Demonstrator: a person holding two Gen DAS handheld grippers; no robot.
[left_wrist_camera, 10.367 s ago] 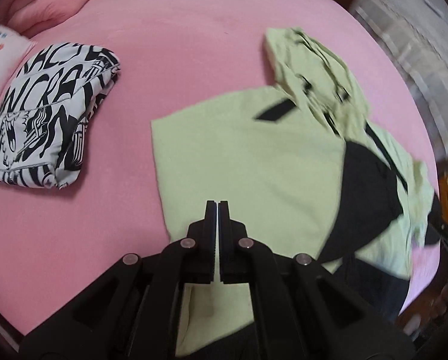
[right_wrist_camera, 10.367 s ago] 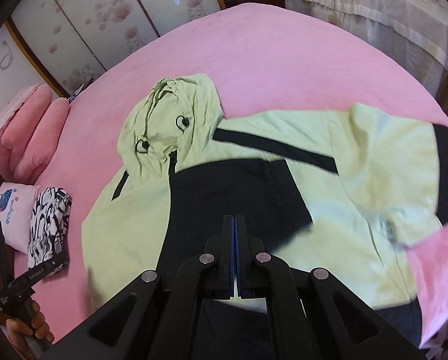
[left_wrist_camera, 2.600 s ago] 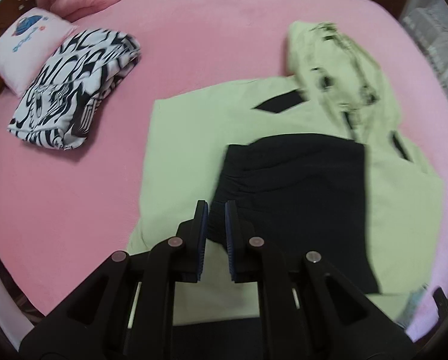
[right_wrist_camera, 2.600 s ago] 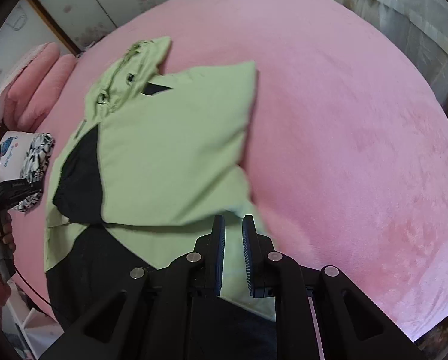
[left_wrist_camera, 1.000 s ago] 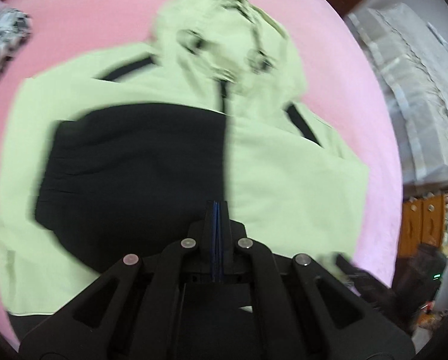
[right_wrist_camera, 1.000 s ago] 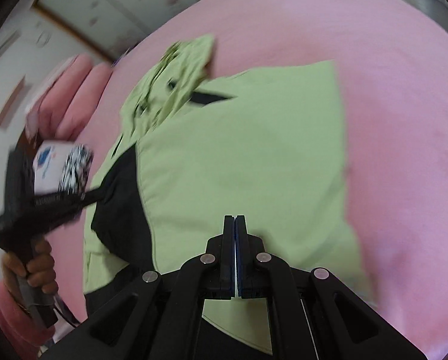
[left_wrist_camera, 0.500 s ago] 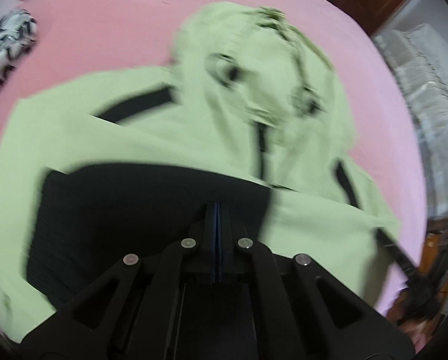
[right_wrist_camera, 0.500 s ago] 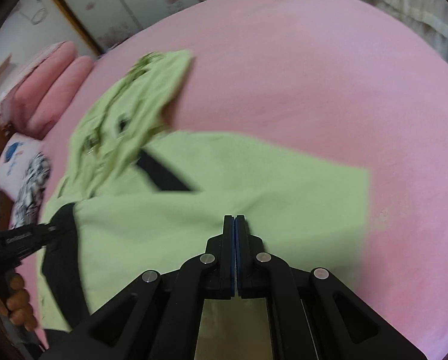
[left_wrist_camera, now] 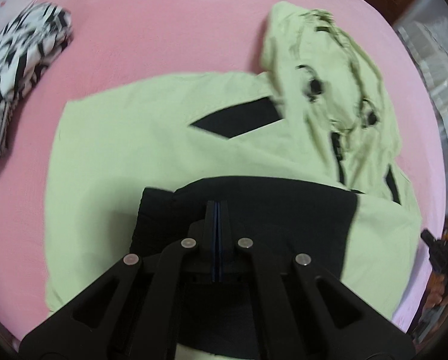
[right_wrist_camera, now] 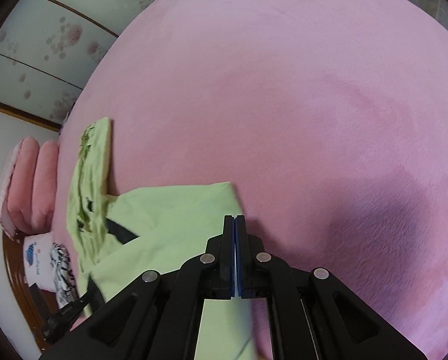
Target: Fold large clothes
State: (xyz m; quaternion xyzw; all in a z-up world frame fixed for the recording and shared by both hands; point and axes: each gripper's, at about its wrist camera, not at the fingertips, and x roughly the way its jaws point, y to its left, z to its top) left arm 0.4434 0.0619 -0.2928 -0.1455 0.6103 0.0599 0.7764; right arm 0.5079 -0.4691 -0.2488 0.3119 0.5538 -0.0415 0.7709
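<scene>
Across both views: pink bed (right_wrist_camera: 314,75) fills nearly everything.
Jacket: light green hooded jacket (left_wrist_camera: 128,150) lies flat on the bed, hood (left_wrist_camera: 329,69) toward 1 o'clock in the left view, black sleeve panel (left_wrist_camera: 284,210) folded over its middle.
Patterned garment: folded black-and-white garment (left_wrist_camera: 16,69) at 10 o'clock, apart from the jacket.
Left gripper (left_wrist_camera: 217,207): jaws pressed together, empty, over the black panel.
Right gripper (right_wrist_camera: 234,220): jaws closed, holding nothing, over the jacket's edge.

Both sleeves are now lying folded over the green hooded jacket (left_wrist_camera: 140,138) — left gripper (left_wrist_camera: 217,207) and right gripper (right_wrist_camera: 234,219), jaws pressed together, are drifting toward its hood (left_wrist_camera: 329,69).
</scene>
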